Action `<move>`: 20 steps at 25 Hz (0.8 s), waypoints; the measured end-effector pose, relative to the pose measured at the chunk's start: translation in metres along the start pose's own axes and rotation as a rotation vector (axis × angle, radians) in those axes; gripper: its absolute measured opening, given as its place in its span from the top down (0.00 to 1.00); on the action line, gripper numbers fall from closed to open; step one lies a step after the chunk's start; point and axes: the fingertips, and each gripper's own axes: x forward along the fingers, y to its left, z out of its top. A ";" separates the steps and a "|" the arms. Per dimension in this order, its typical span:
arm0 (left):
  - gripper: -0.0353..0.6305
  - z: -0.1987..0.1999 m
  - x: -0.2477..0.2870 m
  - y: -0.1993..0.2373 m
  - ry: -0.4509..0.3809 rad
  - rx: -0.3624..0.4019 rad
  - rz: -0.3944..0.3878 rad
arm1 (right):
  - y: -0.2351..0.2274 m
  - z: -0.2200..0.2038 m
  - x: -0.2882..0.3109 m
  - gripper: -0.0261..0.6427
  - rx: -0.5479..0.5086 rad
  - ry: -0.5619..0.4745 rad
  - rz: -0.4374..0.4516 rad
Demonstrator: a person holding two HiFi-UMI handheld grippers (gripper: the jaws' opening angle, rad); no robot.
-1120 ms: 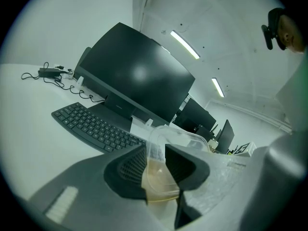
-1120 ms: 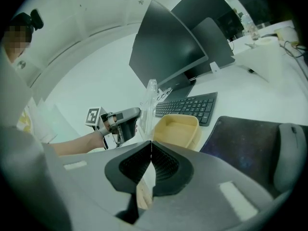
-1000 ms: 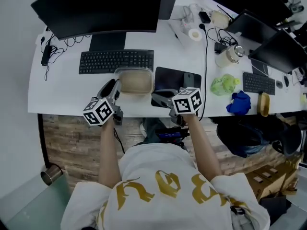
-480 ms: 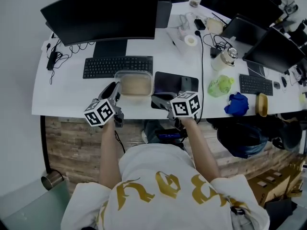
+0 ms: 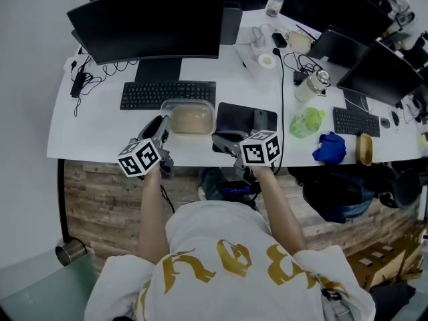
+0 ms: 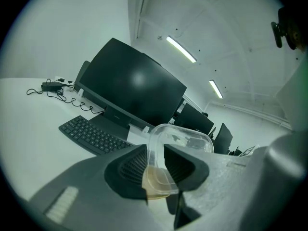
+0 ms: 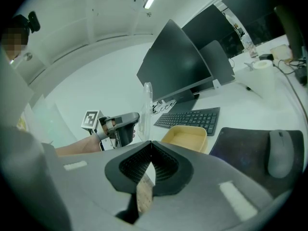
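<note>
**Two hand-held grippers at the container on the desk edge**

Far left on the white desk [image 5: 93,129], a black power adapter [image 5: 75,84] lay with its looped cables. Beside it a wide black monitor [image 5: 150,19] stood behind a black keyboard [image 5: 167,93].

The left hand-held gripper [image 5: 159,126] reached over the front edge of the desk. In the left gripper view its jaws [image 6: 155,163] were clamped on the near corner of a clear, round-cornered plastic container with beige contents [image 6: 182,139], the clear wall pinched between the ribbed pads. The container [image 5: 190,118] stood on the desk just in front of the keyboard, between the two grippers.

The right hand-held gripper [image 5: 222,139] met the container at its right front corner. In the right gripper view its jaws [image 7: 150,166] were drawn almost together on a thin clear and beige edge. The container's beige inside [image 7: 185,137] lay just beyond them, and the left gripper showed at its far side.

To the right, a dark mouse pad [image 5: 242,119] touched the container's side and carried a dark grey mouse [image 7: 279,153]. Farther right lay a crumpled green bag [image 5: 307,121] and a blue cloth [image 5: 332,146].
</note>
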 end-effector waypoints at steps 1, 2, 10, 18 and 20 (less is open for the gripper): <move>0.79 0.000 -0.001 0.000 -0.001 0.001 -0.002 | 0.000 0.000 0.000 0.92 0.000 -0.002 0.000; 0.79 0.001 -0.001 0.000 -0.002 0.002 -0.003 | 0.001 0.000 0.000 0.92 -0.001 -0.004 -0.001; 0.79 0.001 -0.005 -0.001 -0.003 0.001 -0.002 | 0.005 -0.003 0.000 0.92 -0.007 0.006 -0.003; 0.79 0.003 -0.007 0.001 -0.016 -0.004 -0.003 | 0.008 -0.004 0.003 0.92 -0.001 0.012 0.010; 0.79 0.003 -0.008 0.001 -0.014 -0.005 -0.003 | 0.008 -0.005 0.004 0.92 -0.001 0.016 0.009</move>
